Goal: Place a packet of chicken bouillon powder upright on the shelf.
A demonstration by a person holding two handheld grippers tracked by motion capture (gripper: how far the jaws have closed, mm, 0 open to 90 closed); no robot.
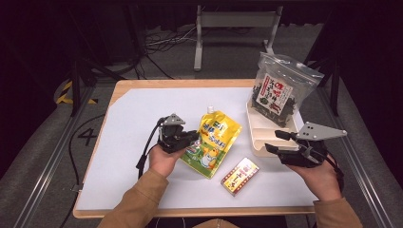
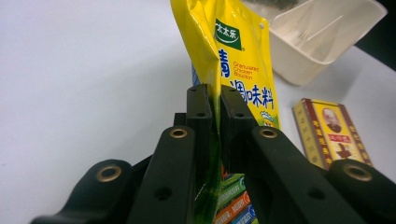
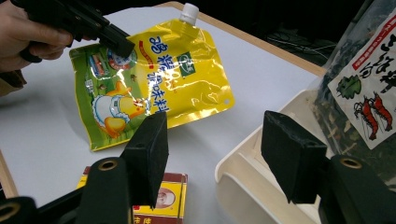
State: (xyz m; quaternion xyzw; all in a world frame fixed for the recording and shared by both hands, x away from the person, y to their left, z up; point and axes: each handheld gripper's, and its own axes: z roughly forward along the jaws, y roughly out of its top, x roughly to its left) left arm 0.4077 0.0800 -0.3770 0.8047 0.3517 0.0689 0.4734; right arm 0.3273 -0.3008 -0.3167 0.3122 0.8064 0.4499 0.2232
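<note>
A yellow spouted pouch [image 1: 215, 142] with a cartoon duck and a white cap hangs tilted over the middle of the white table. My left gripper [image 1: 192, 137] is shut on its left edge. In the left gripper view the two jaws [image 2: 215, 100] pinch the thin pouch [image 2: 243, 60] edge. From the right gripper view the pouch [image 3: 177, 79] looks raised, with the left gripper [image 3: 119, 44] clamped at its side. My right gripper [image 1: 274, 141] hovers open beside the cream tray [image 1: 259, 142], with nothing between its pads [image 3: 215, 140].
A clear bag of dried seaweed [image 1: 278, 90] stands at the tray's far end [image 3: 369, 88]. A small red and yellow box [image 1: 240, 175] lies near the table's front edge [image 2: 331, 133]. The tray [image 3: 243, 163] sits at the right side of the table.
</note>
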